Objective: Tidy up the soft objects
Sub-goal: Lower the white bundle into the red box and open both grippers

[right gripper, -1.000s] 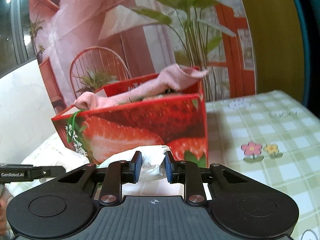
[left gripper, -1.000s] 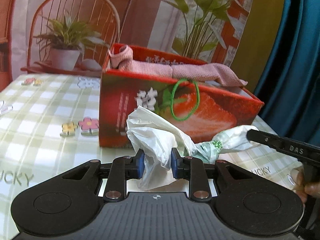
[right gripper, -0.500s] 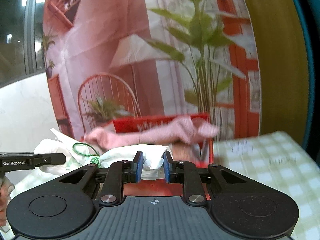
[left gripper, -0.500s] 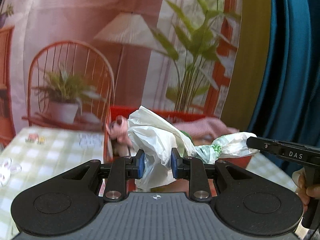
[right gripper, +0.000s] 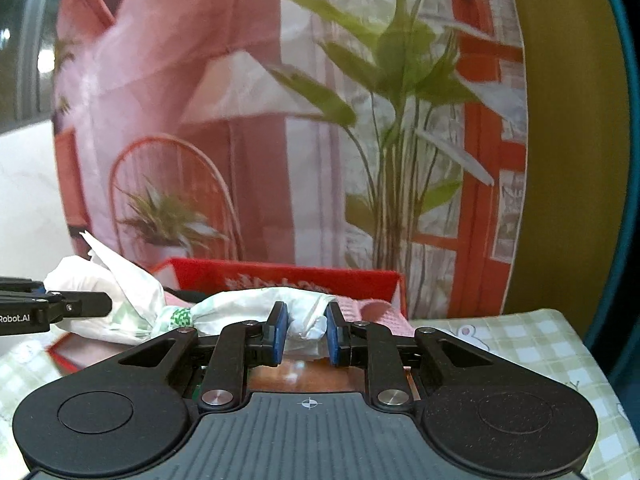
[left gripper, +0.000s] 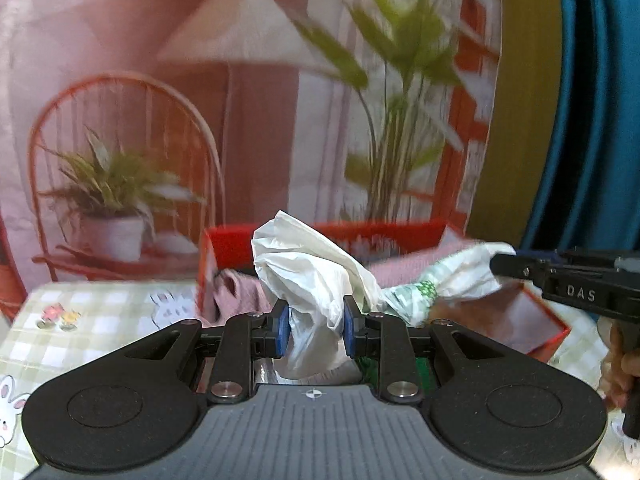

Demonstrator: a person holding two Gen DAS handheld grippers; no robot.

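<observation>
Left wrist view, left to right: checked tablecloth (left gripper: 100, 320); red box (left gripper: 224, 246) holding pink cloth (left gripper: 240, 296); left gripper (left gripper: 314, 326) clamped on white plastic bag (left gripper: 308, 276); right gripper (left gripper: 516, 266) pinching the bag's far end. Bag hangs stretched between both, above the box. Step: carrying to box. Next: lower inside, release both ends.

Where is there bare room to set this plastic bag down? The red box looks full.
Crowded: the red box already holds a pink towel. Free: checked tablecloth left of the box, by the flower print, and the stretch right of the box in the right wrist view. Both hand-held grippers grip the plastic bag.
</observation>
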